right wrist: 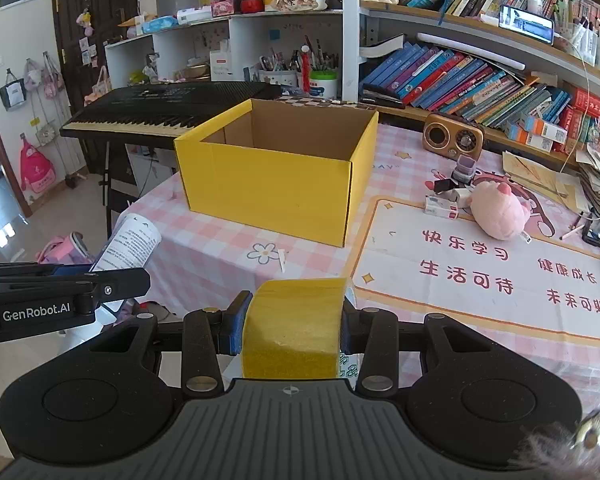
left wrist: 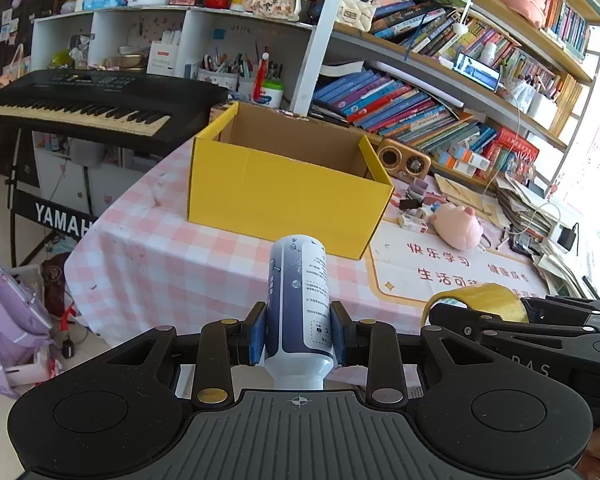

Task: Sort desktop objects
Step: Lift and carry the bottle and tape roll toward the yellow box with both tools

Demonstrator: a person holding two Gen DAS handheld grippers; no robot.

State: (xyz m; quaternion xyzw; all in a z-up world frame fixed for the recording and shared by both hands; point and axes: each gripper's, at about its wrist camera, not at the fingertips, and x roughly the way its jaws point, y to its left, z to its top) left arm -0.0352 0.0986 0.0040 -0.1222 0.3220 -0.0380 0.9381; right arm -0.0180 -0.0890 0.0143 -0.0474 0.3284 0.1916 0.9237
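The left tongs are clamped on a white bottle, the right tongs on a yellow tape roll, both held before the yellow box; the box's floor is hidden.

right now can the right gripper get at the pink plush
Probably not yet. The path over the table to the pink plush looks free, but the right gripper is shut on a tape roll, so it would have to drop that first, likely into the yellow box.
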